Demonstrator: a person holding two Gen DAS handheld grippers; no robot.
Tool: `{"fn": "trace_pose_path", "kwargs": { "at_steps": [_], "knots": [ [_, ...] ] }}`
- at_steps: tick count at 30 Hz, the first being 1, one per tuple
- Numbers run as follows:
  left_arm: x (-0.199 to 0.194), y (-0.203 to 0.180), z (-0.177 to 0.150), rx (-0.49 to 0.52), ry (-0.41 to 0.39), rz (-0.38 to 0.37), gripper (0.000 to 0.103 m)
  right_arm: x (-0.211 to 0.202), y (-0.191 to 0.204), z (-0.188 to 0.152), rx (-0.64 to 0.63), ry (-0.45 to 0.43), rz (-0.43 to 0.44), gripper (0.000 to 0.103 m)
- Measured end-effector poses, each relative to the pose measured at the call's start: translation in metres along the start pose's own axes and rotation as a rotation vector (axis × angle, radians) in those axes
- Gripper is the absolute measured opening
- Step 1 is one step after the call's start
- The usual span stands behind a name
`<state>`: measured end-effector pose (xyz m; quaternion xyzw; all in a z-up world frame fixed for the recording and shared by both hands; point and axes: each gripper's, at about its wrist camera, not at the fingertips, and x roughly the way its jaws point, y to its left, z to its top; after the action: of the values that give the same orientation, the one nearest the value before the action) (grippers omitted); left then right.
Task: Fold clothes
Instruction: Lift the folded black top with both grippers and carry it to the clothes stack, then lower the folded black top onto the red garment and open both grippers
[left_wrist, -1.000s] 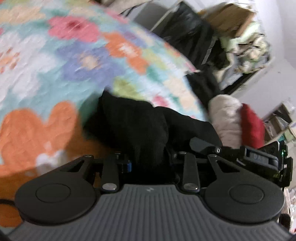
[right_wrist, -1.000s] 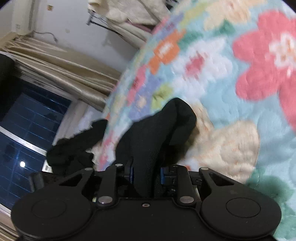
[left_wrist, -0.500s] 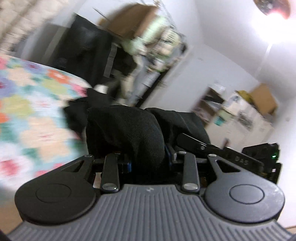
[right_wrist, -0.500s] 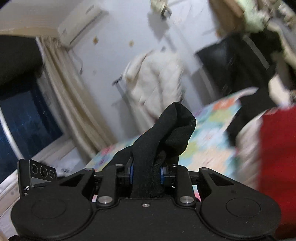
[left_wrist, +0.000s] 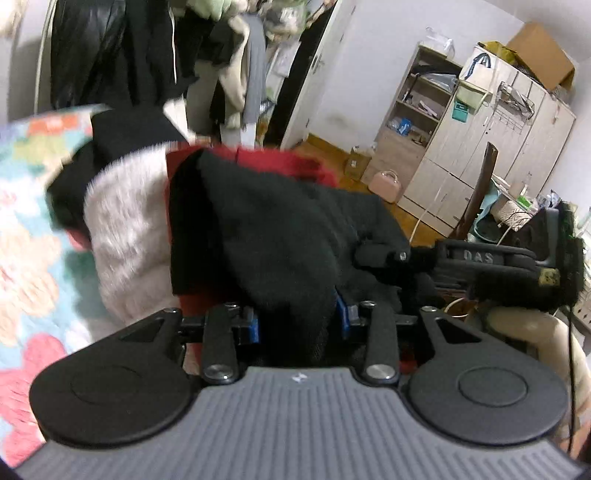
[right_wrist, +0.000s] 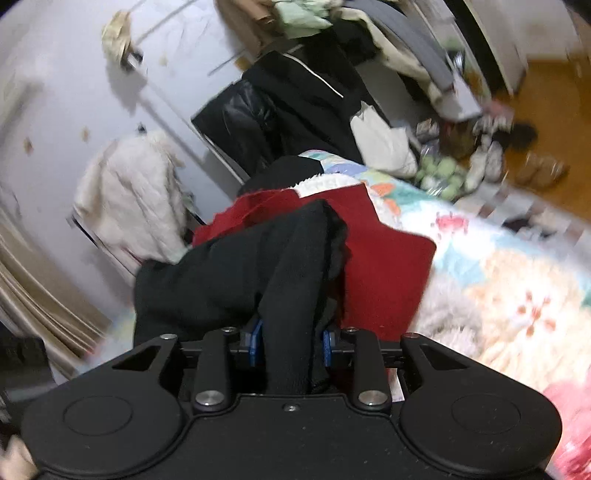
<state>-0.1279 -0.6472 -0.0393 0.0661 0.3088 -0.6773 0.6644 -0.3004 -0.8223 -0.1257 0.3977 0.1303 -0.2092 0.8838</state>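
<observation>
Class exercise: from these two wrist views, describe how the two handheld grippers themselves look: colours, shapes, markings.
The left gripper has a grey ribbed body, with two round black discs and black link bars ending in silver pins. Its fingers carry blue pads. The right gripper has a plain matt black body with the same discs, bars, pins and blue pads. In the left view its side reads "DAS".

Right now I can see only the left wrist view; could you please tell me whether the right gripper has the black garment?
Observer: Yes, the right gripper is shut on a fold of the black garment.
Operator: Thank you. Is anything hanging on its far side?
Observer: A white fluffy coat hangs against the wall.
Operator: And past the bed?
Observer: Shoes lie on the floor.
</observation>
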Motion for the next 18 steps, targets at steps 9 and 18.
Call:
{"fn": "trace_pose_path", "kwargs": {
  "at_steps": [9,18],
  "knots": [
    [-0.046,0.012,0.048,0.018,-0.194,0.030,0.036,-0.042,0.017,0.002,-0.055,-0.221,-0.234,0.044],
    [0.032,0.078,0.041,-0.174,0.000,0.191,0.041,-0.036,0.039,0.010,-0.192,-0.256,-0.068,0.045]
  ]
}}
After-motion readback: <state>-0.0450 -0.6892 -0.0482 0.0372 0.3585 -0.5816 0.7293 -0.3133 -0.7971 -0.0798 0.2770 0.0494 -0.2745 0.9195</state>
